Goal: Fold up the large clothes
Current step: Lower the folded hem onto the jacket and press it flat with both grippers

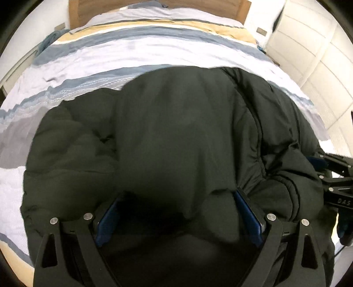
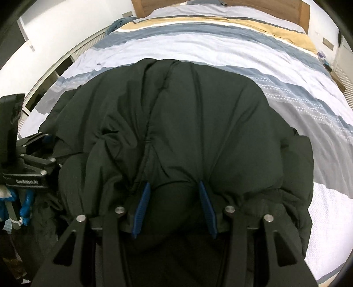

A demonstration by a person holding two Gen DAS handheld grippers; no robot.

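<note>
A large black puffer jacket (image 1: 172,132) lies on the striped bed (image 1: 110,59); it also fills the right wrist view (image 2: 187,123). My left gripper (image 1: 179,198) has its blue pads (image 1: 249,216) wide apart with a thick fold of the jacket's near edge bulging between them. My right gripper (image 2: 174,189) has its blue pads (image 2: 207,203) closer together, pinching a gathered fold of the jacket. The right gripper shows at the right edge of the left view (image 1: 331,176), the left gripper at the left edge of the right view (image 2: 33,163).
The bed's striped duvet (image 2: 242,50) in white, grey-blue and tan spreads beyond the jacket to a wooden headboard (image 1: 77,11). White wardrobe panels (image 1: 308,55) stand at the right. A blue-gloved hand (image 2: 26,205) holds the left gripper.
</note>
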